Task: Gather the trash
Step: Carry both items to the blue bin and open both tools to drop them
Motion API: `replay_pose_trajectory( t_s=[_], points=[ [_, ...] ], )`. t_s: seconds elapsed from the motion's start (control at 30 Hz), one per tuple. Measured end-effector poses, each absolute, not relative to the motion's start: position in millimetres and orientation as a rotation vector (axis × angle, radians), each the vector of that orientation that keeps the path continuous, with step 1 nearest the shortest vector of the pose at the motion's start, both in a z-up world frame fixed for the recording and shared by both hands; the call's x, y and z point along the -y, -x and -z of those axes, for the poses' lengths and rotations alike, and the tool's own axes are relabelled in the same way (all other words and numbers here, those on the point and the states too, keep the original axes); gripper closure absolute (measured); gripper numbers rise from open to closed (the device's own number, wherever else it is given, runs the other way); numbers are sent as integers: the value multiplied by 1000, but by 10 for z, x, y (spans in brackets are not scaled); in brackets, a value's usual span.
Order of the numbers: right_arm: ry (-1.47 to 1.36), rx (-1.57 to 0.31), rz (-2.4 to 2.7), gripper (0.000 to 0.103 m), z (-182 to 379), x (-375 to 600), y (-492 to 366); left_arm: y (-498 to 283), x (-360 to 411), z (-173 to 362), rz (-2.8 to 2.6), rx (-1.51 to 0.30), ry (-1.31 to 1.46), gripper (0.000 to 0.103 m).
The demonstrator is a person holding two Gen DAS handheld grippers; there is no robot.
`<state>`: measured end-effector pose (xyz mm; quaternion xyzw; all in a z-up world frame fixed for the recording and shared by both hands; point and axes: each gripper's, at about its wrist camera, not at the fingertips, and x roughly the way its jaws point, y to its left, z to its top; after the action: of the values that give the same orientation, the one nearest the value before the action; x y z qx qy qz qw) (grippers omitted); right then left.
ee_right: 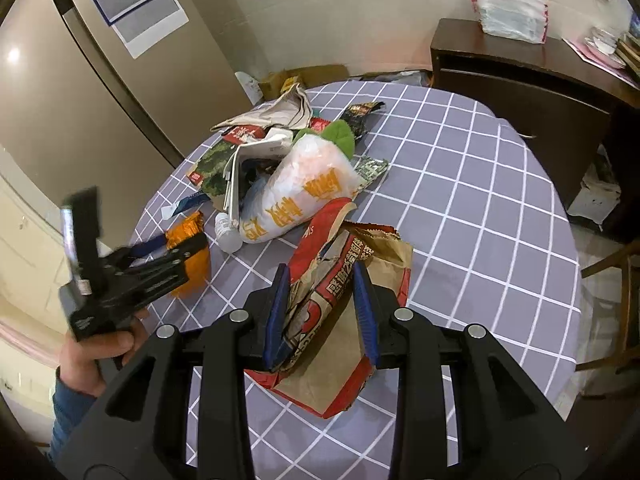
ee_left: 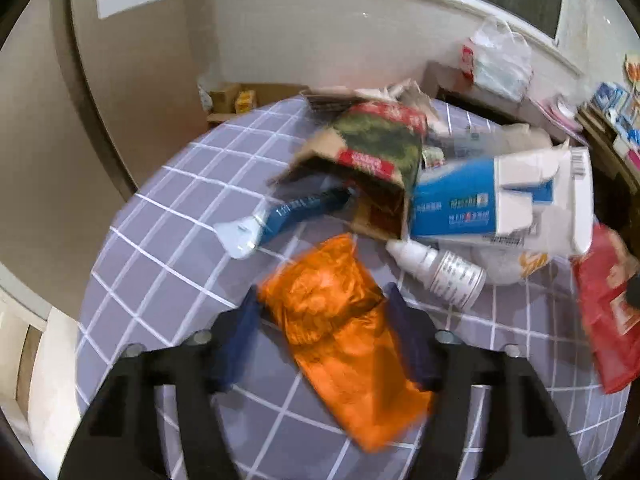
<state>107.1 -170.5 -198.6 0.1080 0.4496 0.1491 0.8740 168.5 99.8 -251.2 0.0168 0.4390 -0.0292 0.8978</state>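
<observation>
round desk (ee_right: pixel 500 216) under a lilac cloth with a white grid, pushed near a beige wall; dark wooden cabinet (ee_right: pixel 520 92) just beyond its far edge, a white plastic bag (ee_right: pixel 508 4) sitting on top of the cabinet

trash lay heaped on the far left part of the desk: a white plastic sack with orange lettering (ee_right: pixel 304 196), a blue and white carton (ee_left: pixel 492 200) touching it, a green and red cardboard box (ee_left: pixel 372 148) torn open and tilted over the pile, crumpled paper (ee_right: pixel 280 114) at the back

red and brown paper bag (ee_right: pixel 340 320) lay flat on the near side, apart from the heap; right claw (ee_right: pixel 324 308) had its blue pads pressed on both sides of the creased bag, pinching it

orange foil wrapper (ee_left: pixel 340 344) lay near the desk's left edge, just in front of the heap; left claw (ee_left: pixel 324 336) straddled it, jaws half spread, pads close beside the wrapper's edges; picture blurred, contact not certain. a hand (ee_right: pixel 92 356) in a blue sleeve held that claw's handle

small white dropper bottle (ee_left: pixel 440 270) lay on its side between the wrapper and the carton, touching the sack

blue toothpaste tube (ee_left: pixel 288 216) lay flat, its end under the cardboard box
</observation>
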Motion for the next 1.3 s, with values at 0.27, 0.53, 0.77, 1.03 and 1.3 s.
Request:
replay_pose_trajectory(
  t_s=[0.27, 0.53, 0.77, 1.03, 1.3],
  points=[
    [-260, -910, -282, 71, 1917, 1907, -935, -1427, -1045, 2483, 120, -910, 33, 67],
    [-312, -860, -266, 71, 1810, 2184, -862, -1050, -983, 2096, 149, -826, 68, 67],
    [-376, -787, -215, 71, 1645, 2669, -748, -848, -403, 1594, 268, -723, 16, 67],
    [-463, -710, -36, 71, 1583, 3716, -484, -912, 1002, 1460, 521, -700, -106, 67],
    [-584, -760, 197, 71, 2065, 4842, -219, -1015, 2474, 1987, 728, -829, -303, 66]
  ],
)
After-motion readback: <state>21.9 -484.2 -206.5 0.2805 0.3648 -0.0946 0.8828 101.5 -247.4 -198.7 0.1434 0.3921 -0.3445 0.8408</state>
